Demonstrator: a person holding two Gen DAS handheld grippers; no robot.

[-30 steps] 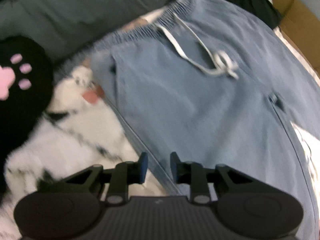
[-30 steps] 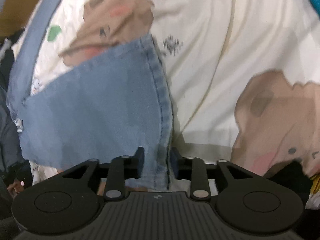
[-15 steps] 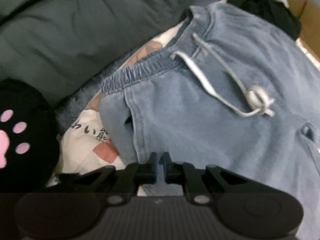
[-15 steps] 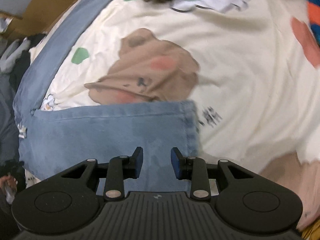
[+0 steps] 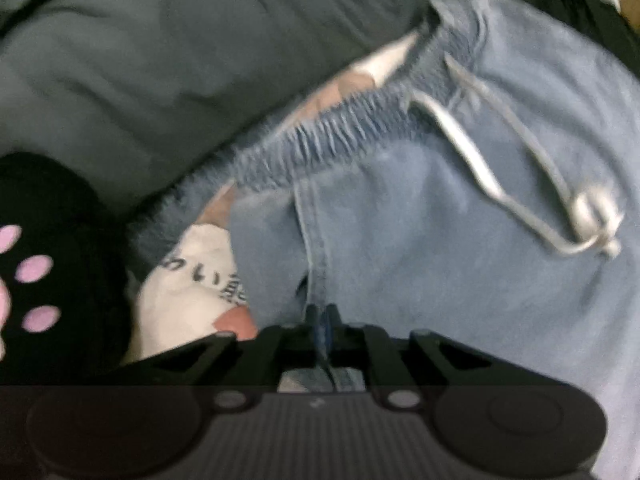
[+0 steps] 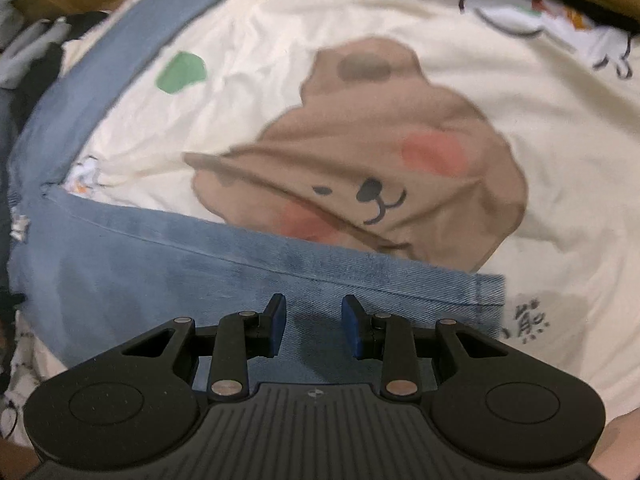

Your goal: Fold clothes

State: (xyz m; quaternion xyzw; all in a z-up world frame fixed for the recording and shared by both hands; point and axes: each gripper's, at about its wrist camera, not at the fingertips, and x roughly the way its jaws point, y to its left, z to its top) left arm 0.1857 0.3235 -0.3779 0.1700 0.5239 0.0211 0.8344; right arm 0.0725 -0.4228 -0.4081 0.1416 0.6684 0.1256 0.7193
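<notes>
Matt blue denim shorts (image 5: 420, 240); creased cream cotton sheet (image 6: 280, 60).

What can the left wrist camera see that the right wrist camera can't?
Only the left view shows the waistband with its white drawstring, a grey-green blanket and a black paw-print item; the left gripper is shut on the pants. Only the right view shows the leg hem, the bear print and the open right gripper. Both show the blue pants on the cream sheet.

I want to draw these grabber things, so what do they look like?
Both look alike. The right gripper has a black ribbed body with a small pale mark in the middle, two round bumps at the sides, thin black link arms with silver rivets, and blue pads on the fingers. The left gripper matches, though blurrier.
</notes>
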